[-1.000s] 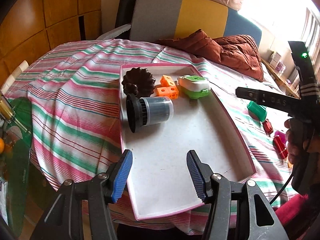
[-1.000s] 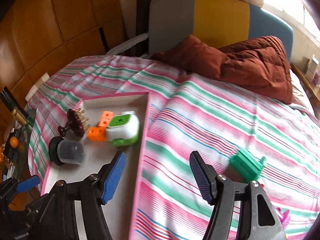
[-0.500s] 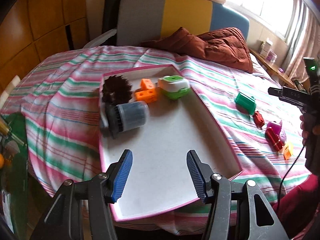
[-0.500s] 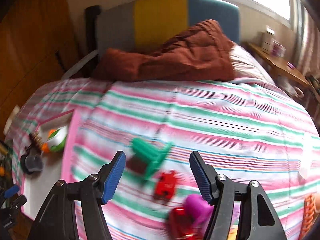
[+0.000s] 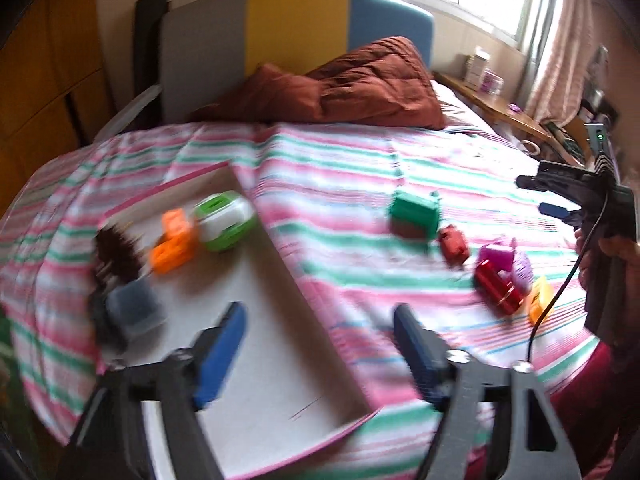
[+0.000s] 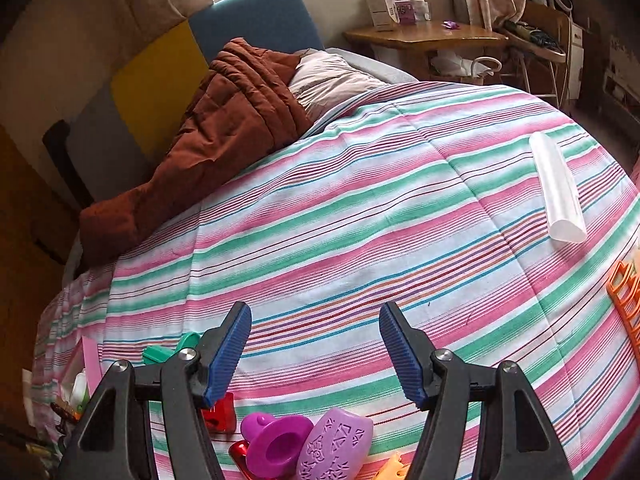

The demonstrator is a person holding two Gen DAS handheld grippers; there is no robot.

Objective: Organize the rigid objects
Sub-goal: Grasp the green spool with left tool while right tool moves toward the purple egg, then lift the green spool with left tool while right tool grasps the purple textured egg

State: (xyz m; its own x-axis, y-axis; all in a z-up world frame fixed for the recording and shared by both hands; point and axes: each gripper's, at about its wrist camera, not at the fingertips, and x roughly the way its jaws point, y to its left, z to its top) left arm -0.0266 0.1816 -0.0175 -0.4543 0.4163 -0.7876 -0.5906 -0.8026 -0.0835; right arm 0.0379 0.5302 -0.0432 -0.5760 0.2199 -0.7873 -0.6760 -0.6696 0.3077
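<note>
The white, pink-rimmed tray (image 5: 280,292) lies on the striped bed at the left. It holds a brown hair claw (image 5: 116,252), orange blocks (image 5: 174,246), a green and white box (image 5: 226,216) and a grey cup (image 5: 134,308). My left gripper (image 5: 320,340) hovers over the tray's right rim, its jaws opening with nothing between them. Loose on the cover lie a green piece (image 5: 414,212), a red block (image 5: 454,244), a magenta funnel (image 6: 276,440) and a lilac oval (image 6: 336,444). My right gripper (image 6: 316,332) is open and empty just beyond them.
A white tube (image 6: 556,188) and an orange rack (image 6: 626,296) lie at the bed's right side. A brown quilt (image 6: 224,128) is heaped at the headboard. A wooden side table (image 6: 424,36) stands past the bed. A hand (image 5: 612,256) holds the right gripper.
The left view swung right, so the tray slid left, and the left jaws widened. The right view swept right over the green and red pieces and rolled, bringing in the tube and rack.
</note>
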